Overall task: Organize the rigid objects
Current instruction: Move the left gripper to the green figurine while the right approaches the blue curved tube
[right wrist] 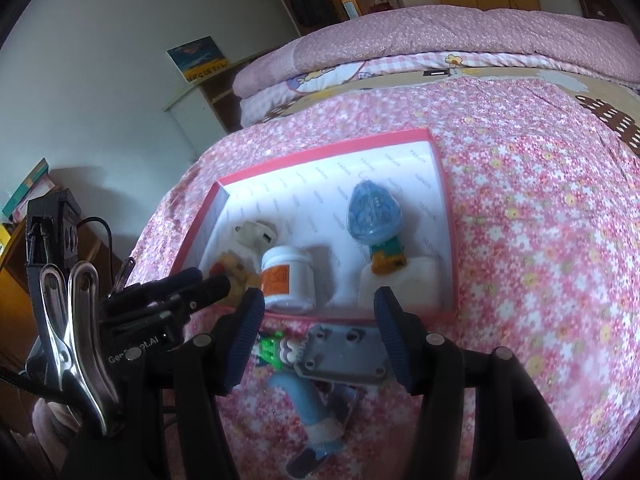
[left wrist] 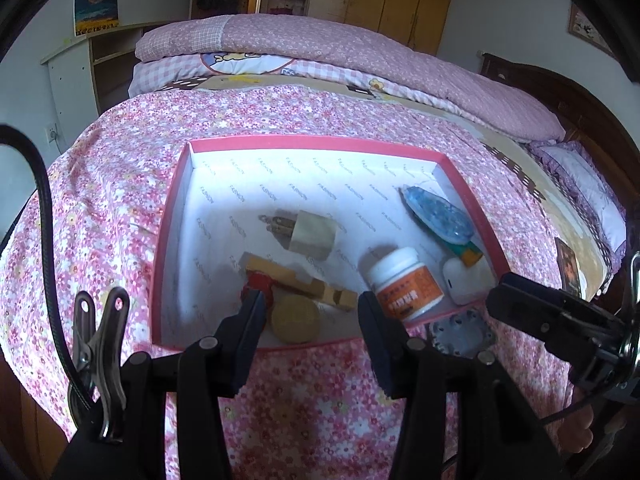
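A pink-rimmed box (left wrist: 472,192) (right wrist: 447,200) with a white lining lies on the floral bedspread. It holds a beige plug (left wrist: 310,236) (right wrist: 256,234), a wooden block (left wrist: 308,286), a red piece (left wrist: 256,282), a golden disc (left wrist: 296,320), a white jar with an orange label (left wrist: 404,280) (right wrist: 288,280), a blue translucent item (left wrist: 436,218) (right wrist: 374,208) and a white case (left wrist: 464,284) (right wrist: 400,280). My left gripper (left wrist: 312,308) hovers open over the box's near-left corner. My right gripper (right wrist: 318,304) stands open above a grey plate (right wrist: 344,356) (left wrist: 460,334) outside the box's near rim. Neither gripper holds anything.
A toy figure (right wrist: 308,408) with green and blue parts lies on the bedspread beside the grey plate. Folded pink quilts (left wrist: 320,52) are piled at the bed's far side. A shelf unit (left wrist: 80,76) stands to the left, and a dark wooden headboard (left wrist: 560,92) to the right.
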Tool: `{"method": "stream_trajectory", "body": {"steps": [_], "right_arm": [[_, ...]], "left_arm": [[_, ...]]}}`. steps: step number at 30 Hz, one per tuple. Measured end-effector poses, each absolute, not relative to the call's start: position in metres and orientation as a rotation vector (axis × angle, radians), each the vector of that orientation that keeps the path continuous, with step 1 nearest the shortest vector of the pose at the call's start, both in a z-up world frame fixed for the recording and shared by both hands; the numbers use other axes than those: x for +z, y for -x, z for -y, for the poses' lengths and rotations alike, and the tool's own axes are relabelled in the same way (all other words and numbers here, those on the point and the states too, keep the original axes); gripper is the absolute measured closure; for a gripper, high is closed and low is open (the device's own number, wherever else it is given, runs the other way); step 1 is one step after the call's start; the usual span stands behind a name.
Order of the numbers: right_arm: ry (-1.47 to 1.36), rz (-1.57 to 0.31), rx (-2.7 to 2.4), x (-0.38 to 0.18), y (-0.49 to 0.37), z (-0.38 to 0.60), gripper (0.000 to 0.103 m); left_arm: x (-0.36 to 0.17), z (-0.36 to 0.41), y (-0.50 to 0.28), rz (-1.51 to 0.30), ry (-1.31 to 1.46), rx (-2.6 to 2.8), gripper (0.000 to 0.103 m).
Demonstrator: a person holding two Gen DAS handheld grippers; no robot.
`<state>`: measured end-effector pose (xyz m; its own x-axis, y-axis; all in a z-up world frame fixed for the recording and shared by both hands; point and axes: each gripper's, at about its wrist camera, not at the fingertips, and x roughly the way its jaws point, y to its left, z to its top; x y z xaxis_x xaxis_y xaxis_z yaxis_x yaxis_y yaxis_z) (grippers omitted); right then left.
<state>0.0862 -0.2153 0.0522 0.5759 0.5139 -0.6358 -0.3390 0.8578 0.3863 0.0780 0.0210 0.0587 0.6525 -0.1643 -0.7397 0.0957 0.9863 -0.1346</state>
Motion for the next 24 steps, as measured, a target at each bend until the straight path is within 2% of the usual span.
{"method": "stream_trajectory", "body": {"steps": [24], "right_arm": [[-0.208, -0.830, 0.500, 0.035, -0.044, 0.225, 0.045]], "left_arm": [[0.060, -0.018, -0.046, -0.837, 0.088, -0.155, 0.052]]}}
